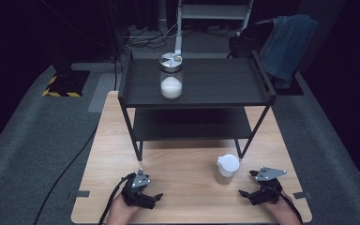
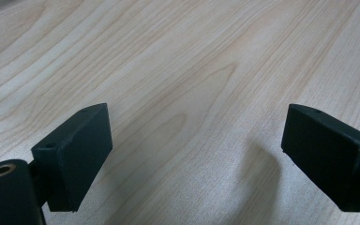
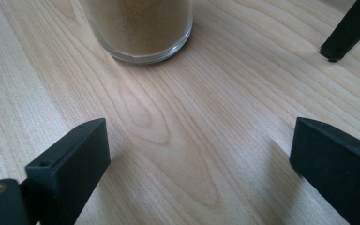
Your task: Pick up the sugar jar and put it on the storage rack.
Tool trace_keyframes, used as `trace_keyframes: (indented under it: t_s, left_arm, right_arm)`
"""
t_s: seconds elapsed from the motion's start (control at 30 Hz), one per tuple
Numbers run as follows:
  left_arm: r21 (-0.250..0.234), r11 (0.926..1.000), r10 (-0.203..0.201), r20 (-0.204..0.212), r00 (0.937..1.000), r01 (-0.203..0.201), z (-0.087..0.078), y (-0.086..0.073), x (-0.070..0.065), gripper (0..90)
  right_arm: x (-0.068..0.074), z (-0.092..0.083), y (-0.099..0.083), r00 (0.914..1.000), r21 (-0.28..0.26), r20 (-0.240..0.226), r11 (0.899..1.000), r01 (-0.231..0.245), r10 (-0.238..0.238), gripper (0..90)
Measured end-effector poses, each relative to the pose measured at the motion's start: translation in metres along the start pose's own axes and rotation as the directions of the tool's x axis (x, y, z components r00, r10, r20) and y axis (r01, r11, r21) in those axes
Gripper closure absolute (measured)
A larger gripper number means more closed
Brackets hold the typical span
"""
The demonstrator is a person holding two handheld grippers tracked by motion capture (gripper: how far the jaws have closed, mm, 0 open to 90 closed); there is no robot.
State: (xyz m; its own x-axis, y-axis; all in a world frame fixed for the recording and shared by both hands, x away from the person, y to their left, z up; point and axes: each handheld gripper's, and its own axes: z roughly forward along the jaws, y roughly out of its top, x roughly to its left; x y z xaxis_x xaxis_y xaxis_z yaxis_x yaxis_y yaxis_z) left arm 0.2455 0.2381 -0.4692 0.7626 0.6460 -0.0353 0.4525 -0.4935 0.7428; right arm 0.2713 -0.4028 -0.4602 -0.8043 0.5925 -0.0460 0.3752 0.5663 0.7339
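Jaws apart, cup point(image 3: 140, 28) top cut off.

Both grippers are matte black. The left gripper point(image 1: 155, 196) and the right gripper point(image 1: 244, 194) each carry a grey three-cornered plate on top, dotted with small dark screws, and a black cable trails from each toward the near table edge. Seen close, the jaws are blocky black wedges with tiny screw holes; a brass-ringed hole sits beside one jaw.
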Motion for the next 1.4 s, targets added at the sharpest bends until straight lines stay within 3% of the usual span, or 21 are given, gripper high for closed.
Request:
trace_keyframes:
  t_s: [0.17,1.4]
  left_arm:
    - [0.026,0.9982,0.055,-0.035,0.9979,-0.054,0.003,0.005,-0.01,7.9]
    - [0.036,0.9986,0.042,-0.047,0.998,-0.04,0.005,0.008,-0.015,4.1]
  right_arm:
    - [0.0,0.0,0.0,1.0,0.0,0.0,1.0,0.0,0.0,5.1]
    - [0.0,0.0,0.0,1.0,0.0,0.0,1.0,0.0,0.0,5.1]
